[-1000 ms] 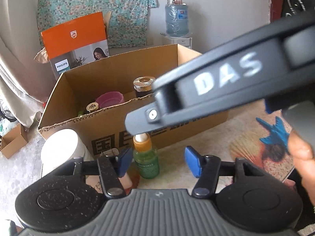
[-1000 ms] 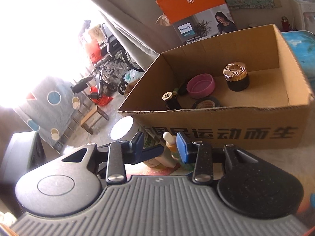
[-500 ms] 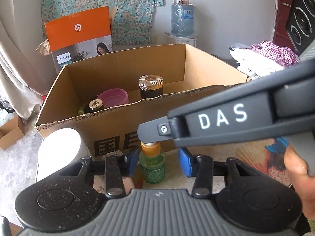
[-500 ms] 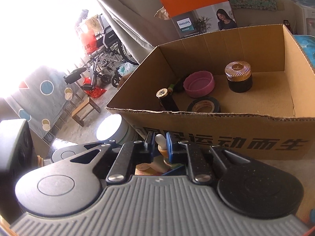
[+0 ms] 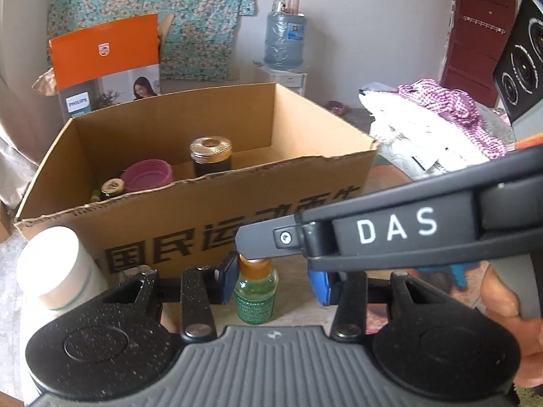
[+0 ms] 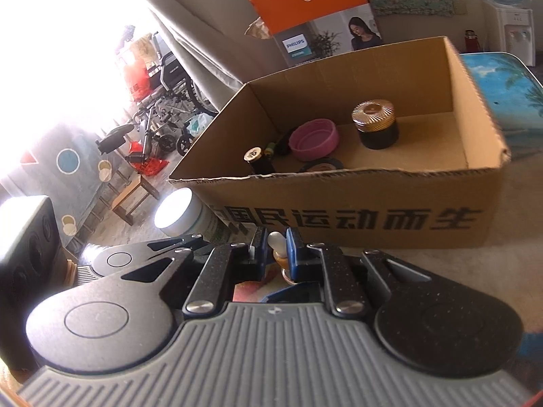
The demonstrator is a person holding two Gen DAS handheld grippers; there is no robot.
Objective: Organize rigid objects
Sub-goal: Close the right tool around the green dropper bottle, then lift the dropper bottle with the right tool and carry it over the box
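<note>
Your right tongs [image 6: 275,249] have closed on the dropper bottle's [image 5: 255,293] top; left tongs [image 5: 271,279] stay wide open around it.

upright green dropper bottle [image 5: 255,293], seemingly gripped

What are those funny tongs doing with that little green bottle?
A person is tidying small things into the cardboard box. The right tongs have pinched the little green bottle by its dropper top. The left tongs sit open around it, not squeezing. A pink bowl, a gold-lidded jar and a roll of tape are in the box already. The white jar waits outside.
</note>
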